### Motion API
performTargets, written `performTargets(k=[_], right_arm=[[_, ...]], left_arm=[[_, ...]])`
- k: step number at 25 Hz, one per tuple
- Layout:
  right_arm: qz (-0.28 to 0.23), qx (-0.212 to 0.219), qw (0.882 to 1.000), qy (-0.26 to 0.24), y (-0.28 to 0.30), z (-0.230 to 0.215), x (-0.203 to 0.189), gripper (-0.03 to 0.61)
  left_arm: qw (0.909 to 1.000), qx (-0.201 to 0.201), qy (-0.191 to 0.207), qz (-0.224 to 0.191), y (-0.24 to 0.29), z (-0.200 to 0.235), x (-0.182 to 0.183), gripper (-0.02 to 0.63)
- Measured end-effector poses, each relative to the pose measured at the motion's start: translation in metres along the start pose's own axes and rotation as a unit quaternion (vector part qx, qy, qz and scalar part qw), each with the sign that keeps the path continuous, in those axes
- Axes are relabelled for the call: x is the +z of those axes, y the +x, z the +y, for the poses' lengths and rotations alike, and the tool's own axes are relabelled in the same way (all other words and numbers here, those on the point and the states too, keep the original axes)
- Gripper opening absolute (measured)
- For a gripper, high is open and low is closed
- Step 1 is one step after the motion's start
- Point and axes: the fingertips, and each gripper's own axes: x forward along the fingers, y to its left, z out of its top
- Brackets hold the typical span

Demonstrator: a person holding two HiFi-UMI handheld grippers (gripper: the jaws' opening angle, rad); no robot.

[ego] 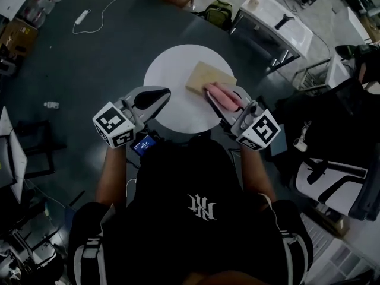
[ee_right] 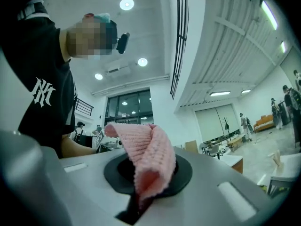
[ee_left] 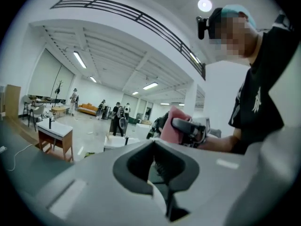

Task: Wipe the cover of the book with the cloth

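Note:
A tan book [ego: 205,76] lies on the round white table [ego: 169,64], toward its right side. A pink knitted cloth [ego: 224,95] rests on the book's near right edge, with my right gripper [ego: 215,94] shut on it. In the right gripper view the cloth [ee_right: 148,159] bulges up out of the shut jaws of that gripper [ee_right: 141,197]. My left gripper [ego: 166,92] hovers over the table's near left part, left of the book, shut with nothing in it. In the left gripper view its jaws [ee_left: 162,182] are together, and the cloth [ee_left: 171,124] shows beyond them.
The table stands on a dark round floor area. A white cable with a plug strip [ego: 83,16] lies at the far left. A green backpack [ego: 218,12] and a white desk [ego: 273,19] are beyond the table. A black and white chair [ego: 332,183] stands at the right.

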Motion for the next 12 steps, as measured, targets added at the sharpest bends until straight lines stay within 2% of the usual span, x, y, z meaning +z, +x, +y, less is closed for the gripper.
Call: performTargets(k=[4, 7, 12], right_arm=[[-0.008, -0.022, 1.0, -0.014, 0.009, 0.046, 0.011, 0.015], [-0.013, -0.045, 0.999, -0.01, 0.014, 0.082, 0.012, 0.015], [-0.008, -0.088, 0.996, 0.007, 0.014, 0.133, 0.003, 0.015]], left_arm=[[0.9986, -0.041, 0.006, -0.033, -0.045, -0.009, 0.018, 0.002], [0.9966, -0.073, 0.007, -0.037, -0.077, -0.018, 0.017, 0.002], [0.9884, -0.143, 0.008, -0.051, -0.113, -0.043, 0.009, 0.002]])
